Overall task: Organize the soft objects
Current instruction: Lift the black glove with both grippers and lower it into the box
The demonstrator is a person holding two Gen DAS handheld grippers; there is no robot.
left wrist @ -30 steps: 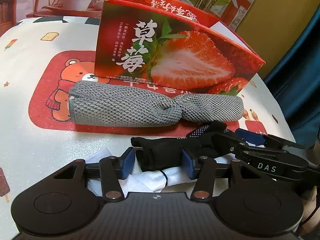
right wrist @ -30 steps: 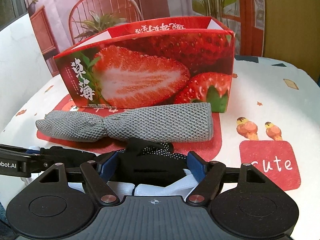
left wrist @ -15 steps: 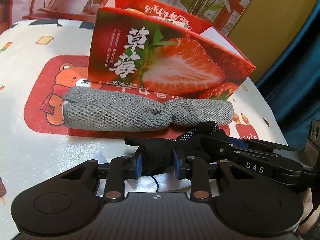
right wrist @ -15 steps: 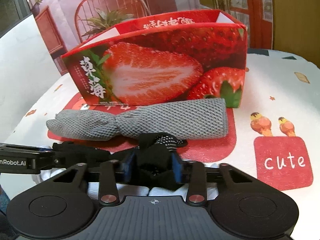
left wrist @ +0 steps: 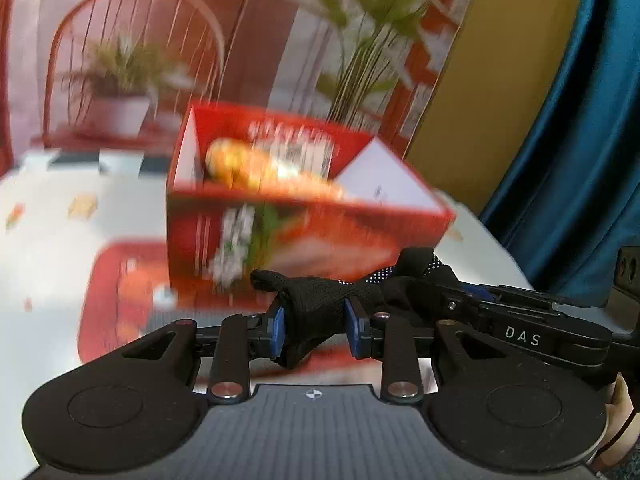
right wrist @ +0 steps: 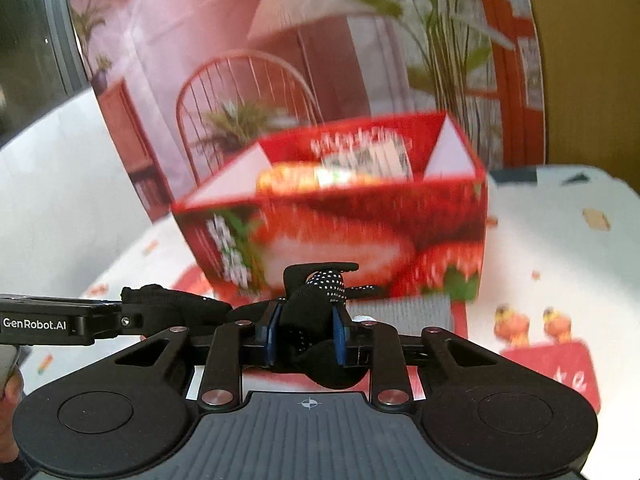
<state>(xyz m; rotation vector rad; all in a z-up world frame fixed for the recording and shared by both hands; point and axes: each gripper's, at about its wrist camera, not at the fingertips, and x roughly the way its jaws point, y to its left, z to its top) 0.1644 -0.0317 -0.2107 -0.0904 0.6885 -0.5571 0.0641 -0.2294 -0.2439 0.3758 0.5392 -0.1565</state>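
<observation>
A black glove [left wrist: 316,300] with white dots hangs stretched between both grippers, lifted above the table. My left gripper [left wrist: 314,330] is shut on one end of it. My right gripper [right wrist: 306,338] is shut on the other end [right wrist: 316,304]. The red strawberry box [left wrist: 296,216] stands open behind the glove, with an orange soft item [left wrist: 248,170] inside; it also shows in the right wrist view [right wrist: 360,232]. A grey knitted cloth [right wrist: 416,310] lies in front of the box, mostly hidden.
The table has a white cloth with red cartoon patches [right wrist: 552,364]. A blue curtain [left wrist: 580,160] hangs at the right. A printed backdrop with a chair and plants [right wrist: 248,92] stands behind the box. Both views are motion-blurred.
Both grippers closed on the black glove and lifted it up off the table. The box's open top now shows, and the white cloth under the glove is out of sight.
</observation>
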